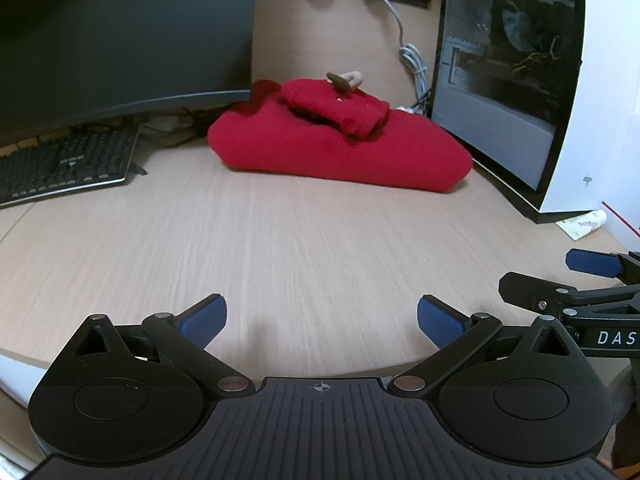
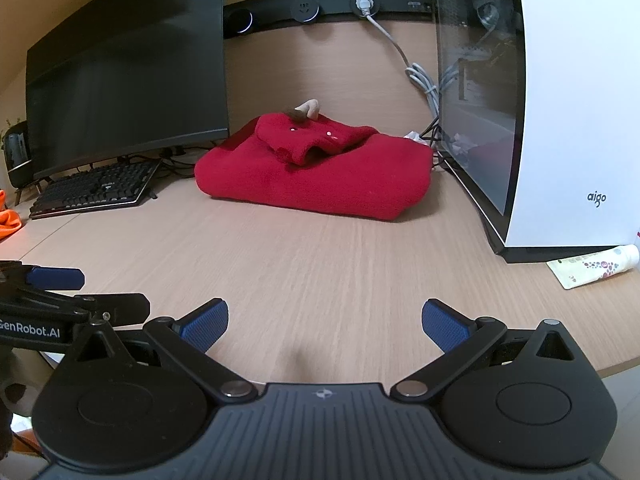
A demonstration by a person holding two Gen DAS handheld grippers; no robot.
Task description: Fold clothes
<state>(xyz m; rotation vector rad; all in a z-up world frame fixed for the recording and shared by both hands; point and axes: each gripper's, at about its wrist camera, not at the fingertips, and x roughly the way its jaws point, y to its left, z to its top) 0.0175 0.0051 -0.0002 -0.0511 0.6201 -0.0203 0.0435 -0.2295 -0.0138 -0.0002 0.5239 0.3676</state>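
Folded red garment (image 1: pixel 340 148) well beyond both spread grippers (image 1: pixel 321 320) (image 2: pixel 325 322).

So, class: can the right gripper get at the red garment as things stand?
Probably yes: the right gripper is open, and only bare desk lies between it and the red garment.

Both wrist fisheyes sit low over the desk's near edge, looking forward along their own spread fingers toward the back wall. Left cam faces the red folded garment (image 1: pixel 340 148) from slightly left; the right gripper (image 1: pixel 576 276) shows at its right edge. Right cam sits beside it, and the left gripper (image 2: pixel 60 288) shows at its left edge. Shared: desk (image 2: pixel 320 256), garment, monitor (image 2: pixel 128 80), keyboard (image 2: pixel 96 190), white PC case (image 2: pixel 568 112), wall cable (image 1: pixel 408 48). Garment is well apart from both lenses.
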